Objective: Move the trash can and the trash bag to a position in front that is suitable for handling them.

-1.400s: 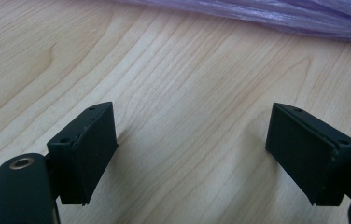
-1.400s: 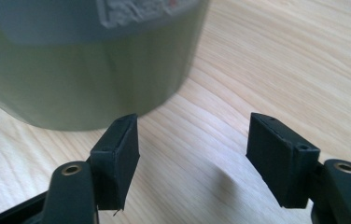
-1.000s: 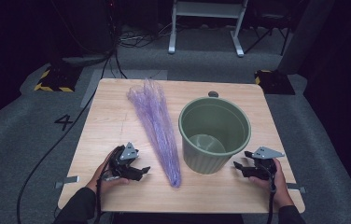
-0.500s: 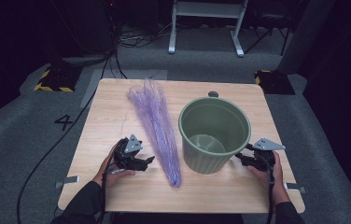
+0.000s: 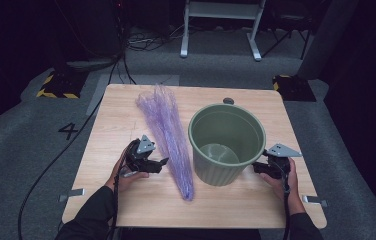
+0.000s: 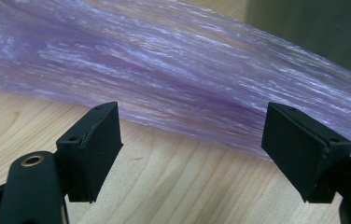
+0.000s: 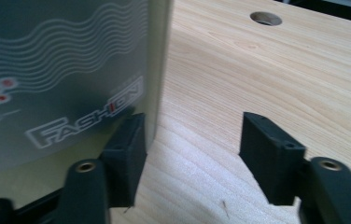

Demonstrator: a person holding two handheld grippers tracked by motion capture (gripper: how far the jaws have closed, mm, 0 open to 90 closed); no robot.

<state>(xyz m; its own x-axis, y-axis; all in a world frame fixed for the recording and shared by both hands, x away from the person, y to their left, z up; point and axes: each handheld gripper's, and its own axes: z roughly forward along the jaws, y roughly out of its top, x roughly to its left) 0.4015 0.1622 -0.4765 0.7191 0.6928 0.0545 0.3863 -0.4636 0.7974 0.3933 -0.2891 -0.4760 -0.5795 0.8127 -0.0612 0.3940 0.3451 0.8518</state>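
Left gripper (image 5: pixel 160 163) sits low on the table (image 5: pixel 126 107), jaws spread wide and empty, aimed at the purple bundle (image 5: pixel 168 135) just ahead. In the left gripper view those strands (image 6: pixel 201 74) run across just beyond the open jaws, nothing between the pads. Over on the other side, the right gripper (image 5: pixel 259 167) is tucked against the green bin (image 5: pixel 226 142). Its jaws, just closing a little, stand partly open with nothing between them; in the right gripper view one pad (image 7: pixel 127 149) is right at the bin's wall (image 7: pixel 71 70), the other over bare wood.
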